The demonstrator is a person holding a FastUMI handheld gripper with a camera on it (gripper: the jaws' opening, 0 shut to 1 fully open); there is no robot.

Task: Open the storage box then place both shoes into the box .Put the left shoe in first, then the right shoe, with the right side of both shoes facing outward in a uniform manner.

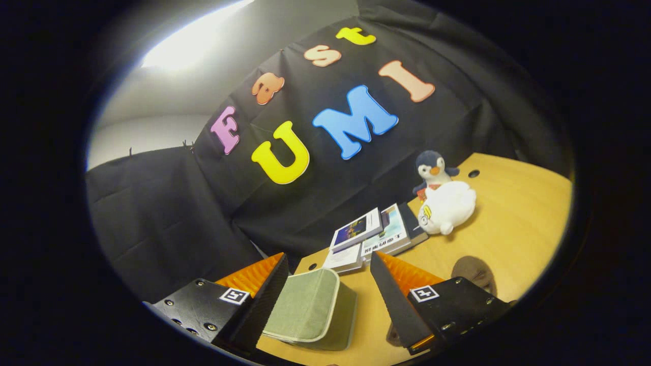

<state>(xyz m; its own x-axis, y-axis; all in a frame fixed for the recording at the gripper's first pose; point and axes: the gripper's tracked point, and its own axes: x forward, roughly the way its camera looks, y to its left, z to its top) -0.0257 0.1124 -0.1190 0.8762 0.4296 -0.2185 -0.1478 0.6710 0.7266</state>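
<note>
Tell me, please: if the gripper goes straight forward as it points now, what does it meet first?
The gripper is open, and the green storage box already sits between its fingers, closer to the left one. Going on, it would probably meet this box first; the stack of books lies beyond.

A staged recording booth rather than a lived-in room: creased black cloth [168, 213] hangs as the back wall, pinned up in panels, with a pale plain wall and a bright ceiling light [188, 46] above it. A light wooden tabletop [513, 213] with small round holes carries set-dressing props: a small stack of glossy books [374, 231], a plush penguin toy [432, 173] and a white stuffed toy [450, 206] beside them.
</note>
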